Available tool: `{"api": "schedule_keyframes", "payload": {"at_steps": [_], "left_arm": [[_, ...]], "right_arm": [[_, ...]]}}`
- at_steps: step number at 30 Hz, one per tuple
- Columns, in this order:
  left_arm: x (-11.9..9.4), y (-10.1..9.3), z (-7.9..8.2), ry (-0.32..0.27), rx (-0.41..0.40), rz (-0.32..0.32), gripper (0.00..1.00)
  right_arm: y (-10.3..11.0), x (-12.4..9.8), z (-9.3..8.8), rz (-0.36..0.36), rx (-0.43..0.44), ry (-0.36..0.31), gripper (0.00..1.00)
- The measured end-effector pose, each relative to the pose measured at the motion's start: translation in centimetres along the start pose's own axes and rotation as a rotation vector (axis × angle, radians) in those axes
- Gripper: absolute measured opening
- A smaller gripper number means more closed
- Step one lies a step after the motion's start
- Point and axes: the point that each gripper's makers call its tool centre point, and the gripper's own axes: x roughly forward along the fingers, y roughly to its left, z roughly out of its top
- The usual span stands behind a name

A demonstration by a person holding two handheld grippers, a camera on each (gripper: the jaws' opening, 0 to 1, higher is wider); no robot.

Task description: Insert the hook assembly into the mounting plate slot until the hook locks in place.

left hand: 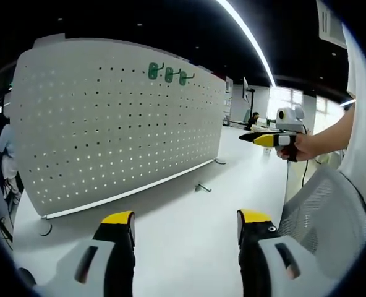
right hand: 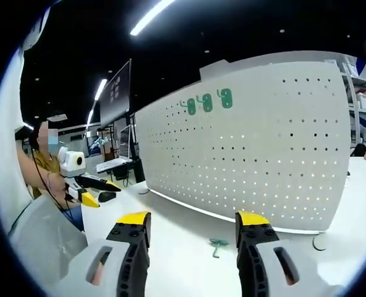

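Above the white table we hold both grippers wide open, left gripper and right gripper empty; a green hook lies before the pegboard.

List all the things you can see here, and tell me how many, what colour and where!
pegboard: one, white with many small holes, standing upright on the table.
mounted hooks: three, green, in a row near the top of the pegboard.
loose hook: one, green, lying flat on the table in front of the pegboard.
table: one, white, under everything.
chair back: one, grey mesh, at the table's edge.
left gripper: one, black with yellow tips, jaws apart, holding nothing.
right gripper: one, black with yellow tips, jaws apart, holding nothing.
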Motion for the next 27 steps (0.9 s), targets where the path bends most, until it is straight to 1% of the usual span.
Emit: {"api": "schedule_keyframes", "payload": {"at_steps": [5, 13, 23, 27], "left_arm": [[-0.2, 0.2, 0.0, -0.002, -0.001, 0.002, 0.69], [-0.5, 0.2, -0.5, 0.013, 0.004, 0.0, 0.69], [-0.7, 0.1, -1.0, 0.025, 0.003, -0.004, 0.69], [-0.8, 0.2, -1.0, 0.02, -0.008, 0.0, 0.69]], "right_arm": [[0.1, -0.5, -0.8, 0.004, 0.004, 0.017, 0.54], [0.2, -1.2, -1.8, 0.007, 0.003, 0.046, 0.54], [0.5, -1.5, -2.5, 0.011, 0.01, 0.06, 0.54], [0.5, -1.6, -2.6, 0.009, 0.014, 0.061, 0.54]]}}
